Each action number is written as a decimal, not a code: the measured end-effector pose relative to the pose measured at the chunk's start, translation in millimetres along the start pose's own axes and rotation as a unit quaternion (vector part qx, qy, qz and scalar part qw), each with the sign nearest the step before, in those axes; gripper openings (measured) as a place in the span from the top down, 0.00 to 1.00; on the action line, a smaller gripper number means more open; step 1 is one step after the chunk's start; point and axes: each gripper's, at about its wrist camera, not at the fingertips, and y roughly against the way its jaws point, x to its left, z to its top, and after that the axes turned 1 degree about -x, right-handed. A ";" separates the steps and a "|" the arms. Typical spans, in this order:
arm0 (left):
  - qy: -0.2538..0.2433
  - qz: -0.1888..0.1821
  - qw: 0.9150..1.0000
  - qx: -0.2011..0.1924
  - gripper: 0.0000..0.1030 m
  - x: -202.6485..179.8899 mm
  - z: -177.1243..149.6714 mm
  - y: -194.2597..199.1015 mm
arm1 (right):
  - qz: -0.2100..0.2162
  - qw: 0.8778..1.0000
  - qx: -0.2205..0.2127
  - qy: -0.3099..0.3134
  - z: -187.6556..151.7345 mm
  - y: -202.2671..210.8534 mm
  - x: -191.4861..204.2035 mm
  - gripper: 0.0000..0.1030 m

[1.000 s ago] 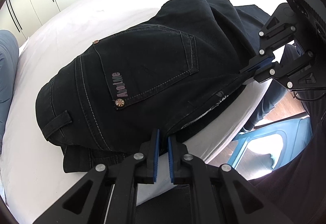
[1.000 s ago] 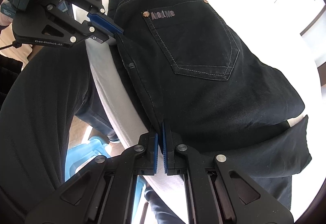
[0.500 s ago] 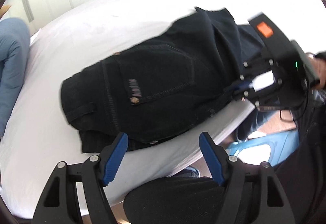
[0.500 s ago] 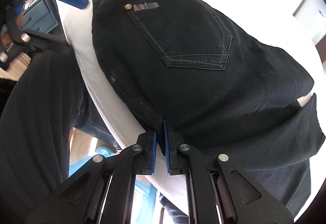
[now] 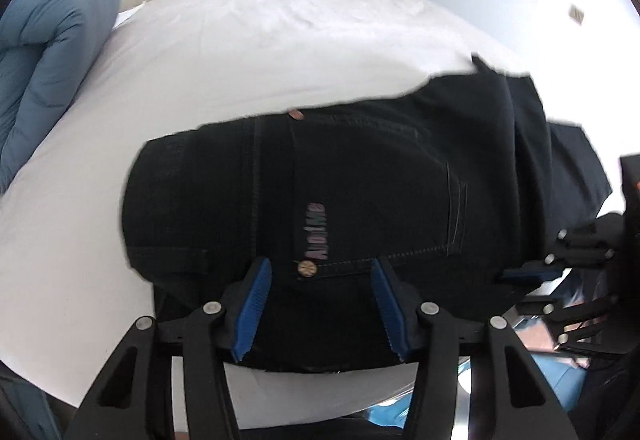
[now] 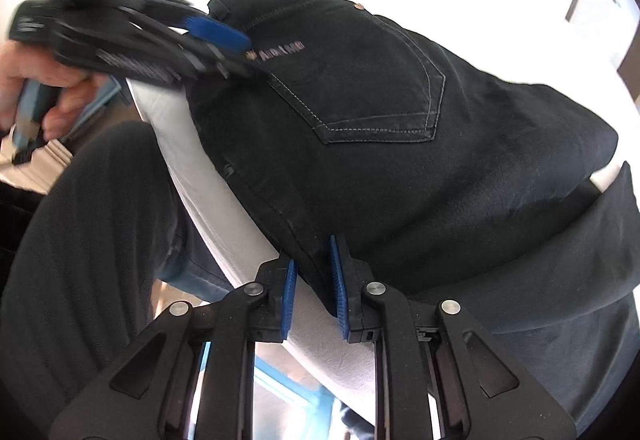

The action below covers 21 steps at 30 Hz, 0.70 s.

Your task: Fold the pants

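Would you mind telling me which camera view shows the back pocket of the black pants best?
The right wrist view: the back pocket shows whole and sharp, its stitched outline complete down to the point. In the left wrist view the same pocket is motion-blurred, and the left gripper crowds its lower edge.

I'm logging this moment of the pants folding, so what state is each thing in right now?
Black denim pants: folded, lying flat on the bed, back pocket up.
Left tongs: open over the waistband, gripping nothing; jaws just closing a little.
Right tongs: open; pants edge between the pads, not pinched; jaws just opening.
White bed sheet: smooth.
Blue quilted duvet: bunched at the bed's end.
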 end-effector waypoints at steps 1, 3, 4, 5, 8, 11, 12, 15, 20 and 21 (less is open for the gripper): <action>0.028 0.008 0.999 -0.015 0.38 14.7 -2.6 12.5 | 0.011 1.000 0.000 -0.018 0.4 0.0 -5.1 0.84; 0.074 0.053 0.995 -0.032 0.10 47.3 -11.2 29.8 | 0.028 0.999 0.003 -0.042 1.8 -2.4 -14.2 0.84; 0.089 0.059 0.994 -0.030 0.10 59.1 -15.3 32.7 | 0.035 0.998 0.003 -0.050 2.8 -1.7 -16.7 0.84; 0.105 0.056 0.993 -0.022 0.10 70.0 -19.0 33.1 | 0.038 0.998 0.002 -0.055 3.1 -0.9 -17.4 0.84; 0.147 -0.007 0.989 -0.023 0.10 90.6 -26.0 29.9 | 0.039 0.998 0.003 -0.054 4.3 -1.6 -17.8 0.84; 0.147 -0.062 0.986 -0.044 0.08 96.6 -25.1 24.4 | 0.040 0.998 0.002 -0.054 4.9 -1.7 -18.4 0.84; 0.135 -0.068 0.988 -0.044 0.08 98.6 -22.8 20.9 | 0.042 0.998 0.003 -0.054 4.2 -1.5 -18.2 0.84; 0.119 -0.089 0.988 -0.029 0.08 99.1 -14.0 5.8 | 0.053 0.997 0.006 -0.059 2.7 -2.4 -22.6 0.84; 0.109 -0.151 0.983 0.000 0.16 97.3 0.9 -8.7 | 0.061 0.996 0.010 -0.070 3.3 -3.8 -27.5 0.84; 0.091 -0.158 0.983 -0.001 0.19 88.9 5.9 -2.8 | 0.060 0.996 0.010 -0.069 3.2 -3.0 -27.8 0.84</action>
